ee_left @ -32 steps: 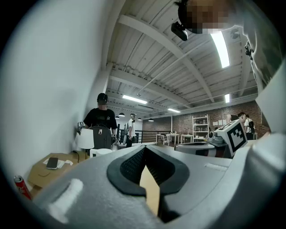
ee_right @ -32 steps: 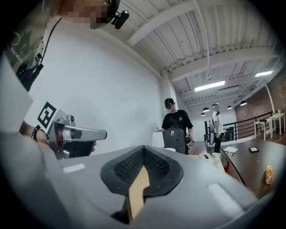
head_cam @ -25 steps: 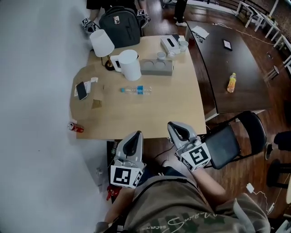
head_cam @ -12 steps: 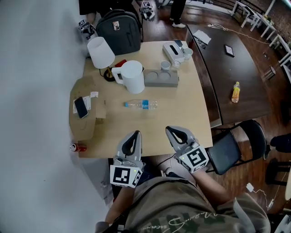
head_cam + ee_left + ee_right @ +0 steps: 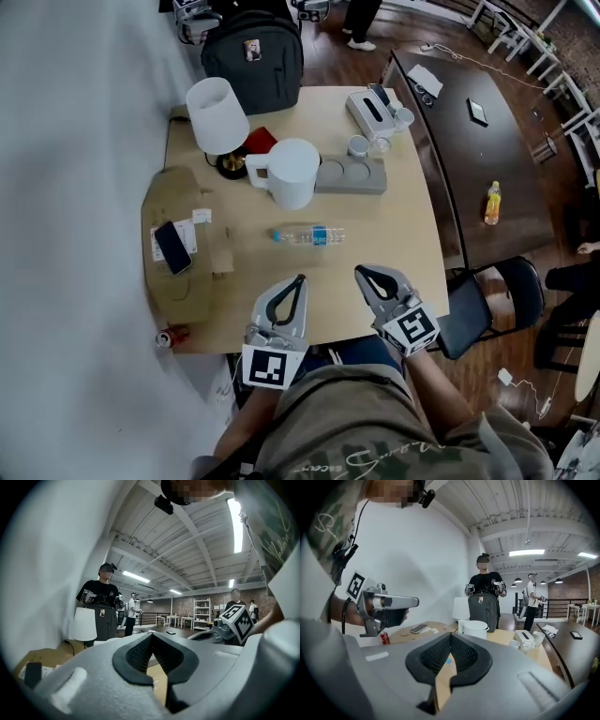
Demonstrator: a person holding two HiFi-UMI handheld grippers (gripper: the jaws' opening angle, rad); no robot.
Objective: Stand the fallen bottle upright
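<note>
Both claws have advanced over the pale wooden table [image 5: 394, 253]; left claw [image 5: 299, 279] and right claw [image 5: 360, 273] pinched together, empty. Clear, seemingly plastic, blue-banded bottle [image 5: 309, 234] lies sideways just beyond them

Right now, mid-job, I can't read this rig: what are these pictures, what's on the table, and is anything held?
No robot: a person holds a two-jaw gripper in each hand. One picture looks down from a head camera; the other two look along each gripper's jaws. The left gripper and right gripper are both shut and empty, at the near edge of the table. A clear bottle lies there on its side. Also there: a white jug, a lamp, a phone.
</note>
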